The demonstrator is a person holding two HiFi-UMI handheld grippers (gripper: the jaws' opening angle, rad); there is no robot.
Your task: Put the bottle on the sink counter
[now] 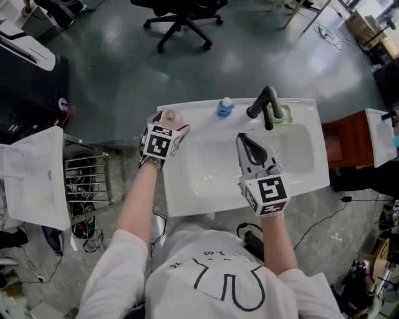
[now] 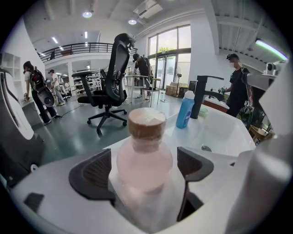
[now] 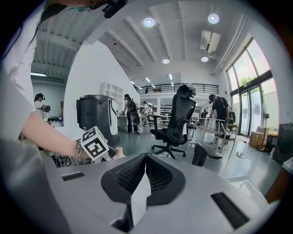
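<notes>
A pale pink bottle (image 1: 169, 116) (image 2: 145, 151) with a tan cap stands upright on the back left corner of the white sink counter (image 1: 187, 200). My left gripper (image 1: 169, 123) (image 2: 144, 170) is around its body, with a narrow gap showing between each pad and the bottle, so it is open. My right gripper (image 1: 242, 137) (image 3: 145, 161) hovers over the basin, shut, with nothing between its pads. In the right gripper view the bottle's cap (image 3: 119, 152) peeks out beside the left gripper's marker cube (image 3: 94, 144).
A black faucet (image 1: 265, 103) rises at the back of the sink, with a blue bottle (image 1: 225, 107) (image 2: 185, 109) to its left and a green dish (image 1: 283, 114) to its right. A wire rack (image 1: 87, 180) stands to the left, a reddish cabinet (image 1: 346, 140) to the right, and an office chair (image 1: 181, 19) behind.
</notes>
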